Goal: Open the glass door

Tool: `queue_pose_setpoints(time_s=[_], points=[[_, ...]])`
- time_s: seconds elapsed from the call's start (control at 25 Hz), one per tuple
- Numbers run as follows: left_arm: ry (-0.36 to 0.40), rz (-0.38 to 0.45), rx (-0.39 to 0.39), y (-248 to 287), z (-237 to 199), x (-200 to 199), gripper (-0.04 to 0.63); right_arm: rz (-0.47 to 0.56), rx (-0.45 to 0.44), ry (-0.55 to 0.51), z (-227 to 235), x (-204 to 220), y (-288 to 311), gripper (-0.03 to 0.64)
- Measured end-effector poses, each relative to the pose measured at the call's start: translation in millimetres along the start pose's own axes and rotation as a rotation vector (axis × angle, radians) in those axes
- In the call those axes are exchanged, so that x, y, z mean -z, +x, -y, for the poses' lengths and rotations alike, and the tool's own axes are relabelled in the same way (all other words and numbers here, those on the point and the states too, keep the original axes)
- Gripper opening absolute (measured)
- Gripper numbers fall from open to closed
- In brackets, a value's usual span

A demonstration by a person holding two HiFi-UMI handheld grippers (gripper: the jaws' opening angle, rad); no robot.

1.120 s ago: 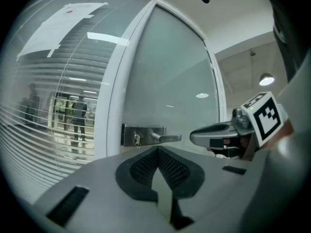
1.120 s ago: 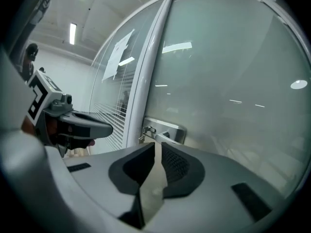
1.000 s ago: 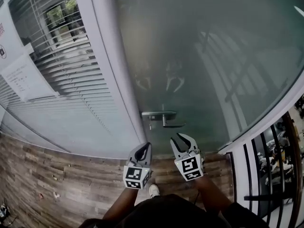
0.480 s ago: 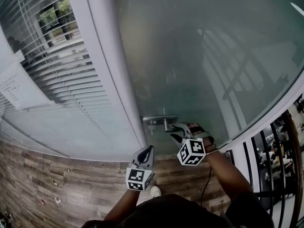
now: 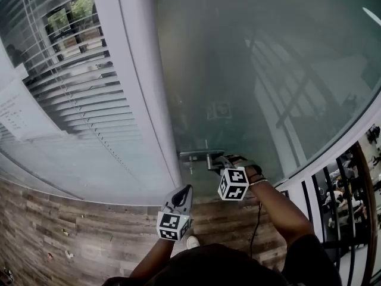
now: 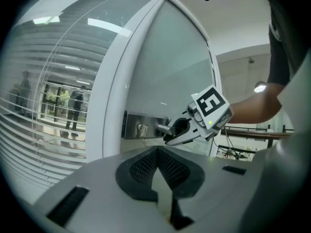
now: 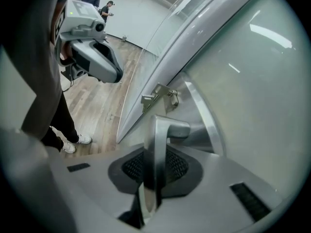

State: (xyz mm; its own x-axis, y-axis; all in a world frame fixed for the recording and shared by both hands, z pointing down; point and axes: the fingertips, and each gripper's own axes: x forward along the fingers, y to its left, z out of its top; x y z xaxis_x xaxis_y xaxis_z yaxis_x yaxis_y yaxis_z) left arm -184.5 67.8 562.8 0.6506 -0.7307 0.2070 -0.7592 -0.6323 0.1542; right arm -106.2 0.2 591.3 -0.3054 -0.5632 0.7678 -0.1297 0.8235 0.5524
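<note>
The handle [image 7: 158, 149] sits low on the glass door [image 5: 250, 70], just right of the lock plate [image 5: 191, 155] with its key. My right gripper [image 7: 155, 166] has just been closing and now pinches that handle between its pads. The door looks shut against the white frame post [image 5: 143, 100], so I judge only the grip is made. Pressing the lever down and swinging the door are both left.

My left gripper [image 5: 181, 196] hangs lower and apart from the door, its jaws pressed together on nothing.

The post stands close on the handle's left, with the blinds [image 5: 77, 100] beyond it. A dark railing [image 5: 339, 207] runs near my right arm. The wood floor [image 5: 71, 231] gives me room to step back, though I cannot tell which way the door swings.
</note>
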Motion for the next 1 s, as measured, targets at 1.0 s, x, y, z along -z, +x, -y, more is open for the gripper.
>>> queue_pose_setpoints(time_s=[1.0], points=[[0.062,-0.005,0.03,14.7,2.8,-0.4,-0.002,0.446,0.03,0.271,3.4,-21.9,7.9,0.02]])
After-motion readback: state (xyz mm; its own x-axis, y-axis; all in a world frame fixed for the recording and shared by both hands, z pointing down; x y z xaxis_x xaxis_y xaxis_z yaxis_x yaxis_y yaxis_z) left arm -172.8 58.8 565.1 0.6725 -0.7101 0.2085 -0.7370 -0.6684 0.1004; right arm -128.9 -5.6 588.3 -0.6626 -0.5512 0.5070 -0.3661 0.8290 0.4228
